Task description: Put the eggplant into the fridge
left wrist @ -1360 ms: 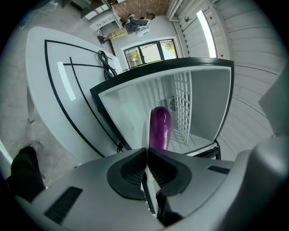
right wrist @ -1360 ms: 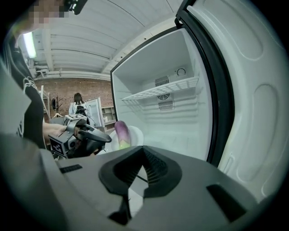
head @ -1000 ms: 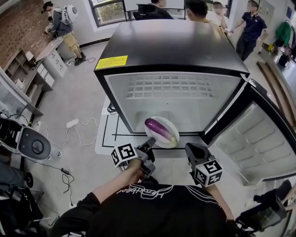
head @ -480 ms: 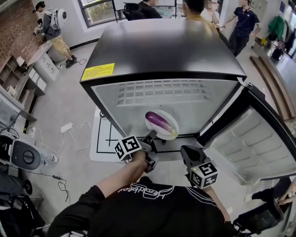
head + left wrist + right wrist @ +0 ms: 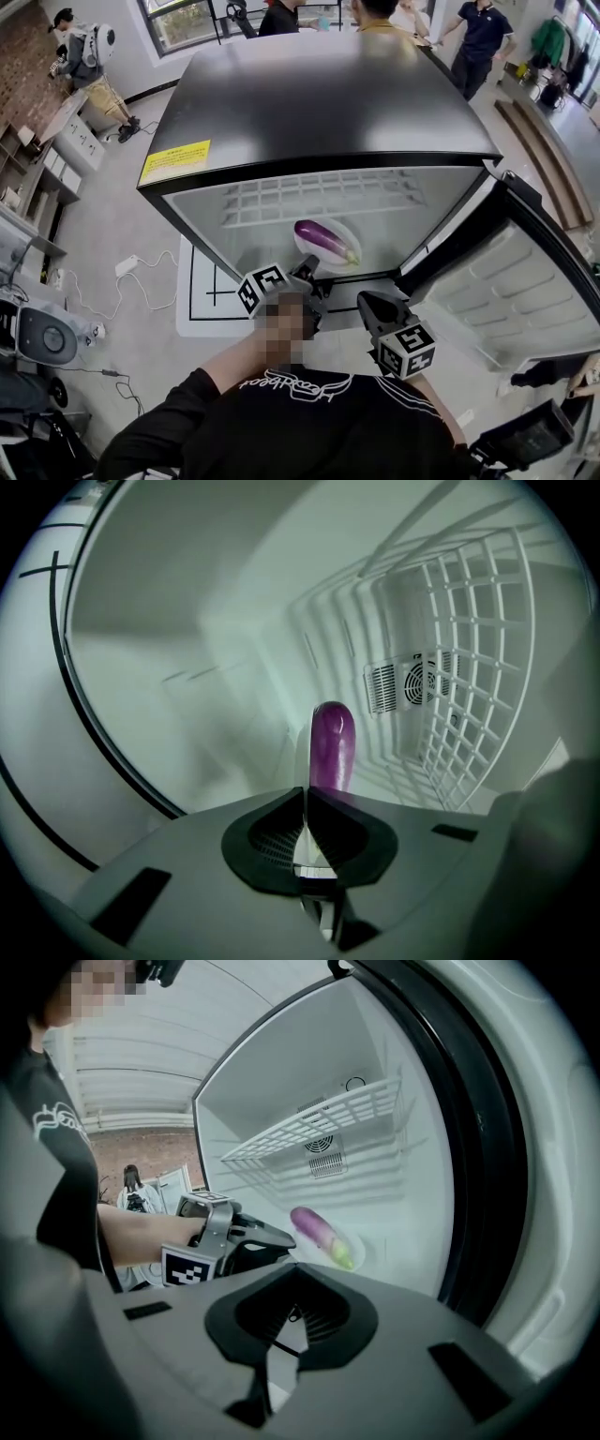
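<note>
A purple eggplant (image 5: pixel 324 238) with a green stem lies on a white plate (image 5: pixel 343 232). My left gripper (image 5: pixel 307 269) is shut on the plate's near rim and holds it inside the open fridge (image 5: pixel 319 94), below the white wire shelf (image 5: pixel 319 197). The left gripper view shows the plate edge-on (image 5: pixel 302 761) between the jaws, with the eggplant (image 5: pixel 333 747) beyond them. My right gripper (image 5: pixel 366 305) hangs shut and empty just outside the fridge mouth, right of the left one. From the right gripper view, the left gripper (image 5: pixel 281 1237) meets the plate (image 5: pixel 354 1249) under the eggplant (image 5: pixel 314 1225).
The fridge door (image 5: pixel 525 281) stands open at the right. A fan vent (image 5: pixel 405 682) sits in the back wall. Cables and a power strip (image 5: pixel 127 267) lie on the floor at left. Several people stand beyond the fridge.
My left gripper has carried the plate and eggplant forward, deeper into the fridge cavity. The right gripper has hardly moved.
</note>
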